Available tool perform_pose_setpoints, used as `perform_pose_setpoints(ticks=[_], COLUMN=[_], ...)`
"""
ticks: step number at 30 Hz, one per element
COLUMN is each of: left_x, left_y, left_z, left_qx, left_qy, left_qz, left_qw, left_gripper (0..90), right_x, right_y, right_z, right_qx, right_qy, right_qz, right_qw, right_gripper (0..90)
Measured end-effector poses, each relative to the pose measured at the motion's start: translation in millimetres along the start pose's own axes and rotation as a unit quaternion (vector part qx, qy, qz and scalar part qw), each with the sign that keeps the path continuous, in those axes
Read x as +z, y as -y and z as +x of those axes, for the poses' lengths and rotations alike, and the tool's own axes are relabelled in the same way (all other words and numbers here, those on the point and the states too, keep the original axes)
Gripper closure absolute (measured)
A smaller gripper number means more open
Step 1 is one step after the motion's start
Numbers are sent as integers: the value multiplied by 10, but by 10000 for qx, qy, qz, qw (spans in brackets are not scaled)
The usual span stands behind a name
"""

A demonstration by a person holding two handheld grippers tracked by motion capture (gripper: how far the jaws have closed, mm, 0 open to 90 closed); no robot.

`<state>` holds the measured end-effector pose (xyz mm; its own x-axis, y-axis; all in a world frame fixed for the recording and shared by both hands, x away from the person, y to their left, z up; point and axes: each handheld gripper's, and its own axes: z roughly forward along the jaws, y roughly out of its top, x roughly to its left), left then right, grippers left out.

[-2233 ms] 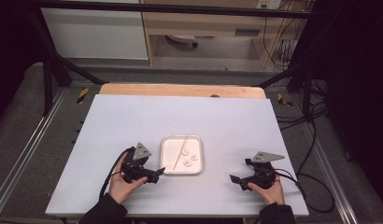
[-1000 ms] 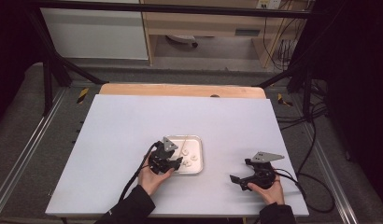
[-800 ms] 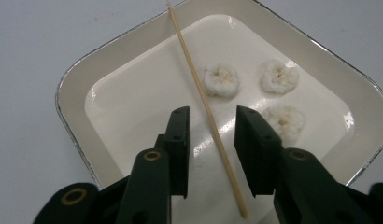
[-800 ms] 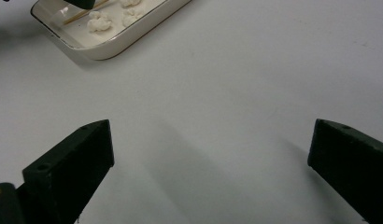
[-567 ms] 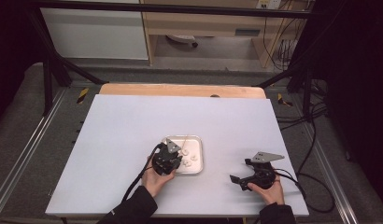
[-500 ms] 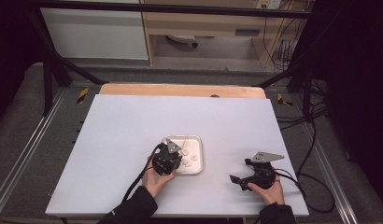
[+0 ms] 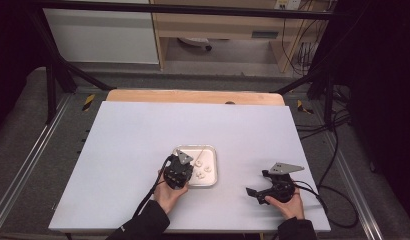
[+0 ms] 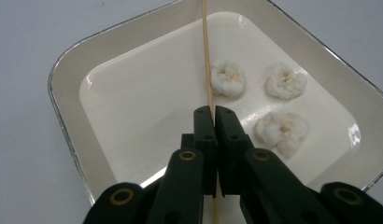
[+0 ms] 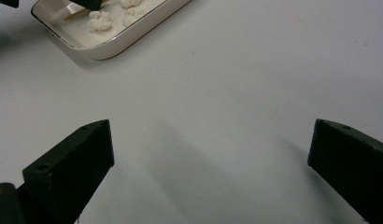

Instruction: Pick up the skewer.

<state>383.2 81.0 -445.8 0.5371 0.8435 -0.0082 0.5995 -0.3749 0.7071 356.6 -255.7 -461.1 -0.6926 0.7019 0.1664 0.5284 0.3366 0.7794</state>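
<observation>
White and shallow, the tray [image 7: 212,176] sits near the front middle of the pale table [image 7: 123,150], and the high view places the left gripper [image 7: 179,172] over the tray's near-left edge while the right gripper [image 7: 254,192] rests well apart on the bare tabletop to the right. From above, the tray's contents are only small pale specks. The left gripper view brings them close: a thin wooden skewer [image 8: 207,65] runs straight up the tray from between the black jaws, and three white, crumpled dumpling-like pieces [image 8: 229,78] lie to its right on the tray floor, one just beside the stick, two farther off. That same view shows the left gripper [image 8: 213,112] with its jaws pressed together on the skewer, having just been closing, the stick pinched between the pads. The skewer's far end crosses the tray's rim [image 8: 63,74]; whether the tip touches it I cannot tell. The right gripper view adds what the other two leave out: its own jaws stand spread wide, the right gripper [image 9: 210,140] over bare table, and the tray [image 9: 110,46] lies off at the upper left.
</observation>
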Motion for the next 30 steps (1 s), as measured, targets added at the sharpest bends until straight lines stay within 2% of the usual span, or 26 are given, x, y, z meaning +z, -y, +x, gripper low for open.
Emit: perform_pose_setpoints(ticks=[3, 12, 16, 20, 21, 23, 24, 26, 27, 30], left_x=[-16, -124, -195, -255, -281, -298, -334, -353, -390, -421], left_y=[3, -4, -2, 1, 8, 12, 22, 28, 35, 47], left_z=[12, 53, 106, 152, 164, 171, 190, 201, 231, 248], left_qx=[-38, 15, 47, 132, 201, 253, 337, 352, 395, 456], left_qy=[48, 116, 211, 375, 476, 500, 586, 612, 762, 839], left_qz=[-72, -294, -350, -366, -370, -358, -377, -382, -383, -385], left_qw=[10000, 9995, 9992, 9985, 9980, 9978, 9970, 9968, 9956, 9947], left_gripper=[881, 882, 882, 882, 882, 882, 882, 882, 882, 882], right_x=[0, 1, 2, 5, 5, 6, 6, 7, 7, 13], right_y=[0, 0, -1, -1, -1, -1, -2, -2, -3, -8], right_z=[1, 0, 2, 5, 6, 6, 6, 8, 16, 25], right_qx=[0, -22, -24, -27, -30, -44, -57, -59, -35, -94], right_qy=[-2, 5, 8, 15, 17, 20, 22, 29, 32, 54], right_qz=[7, 4, 19, 13, 14, 20, 32, 33, 46, 47], right_qw=[10000, 10000, 10000, 10000, 10000, 10000, 10000, 10000, 10000, 9999], right_gripper=[10, 10, 10, 10, 10, 10, 10, 10, 10, 8])
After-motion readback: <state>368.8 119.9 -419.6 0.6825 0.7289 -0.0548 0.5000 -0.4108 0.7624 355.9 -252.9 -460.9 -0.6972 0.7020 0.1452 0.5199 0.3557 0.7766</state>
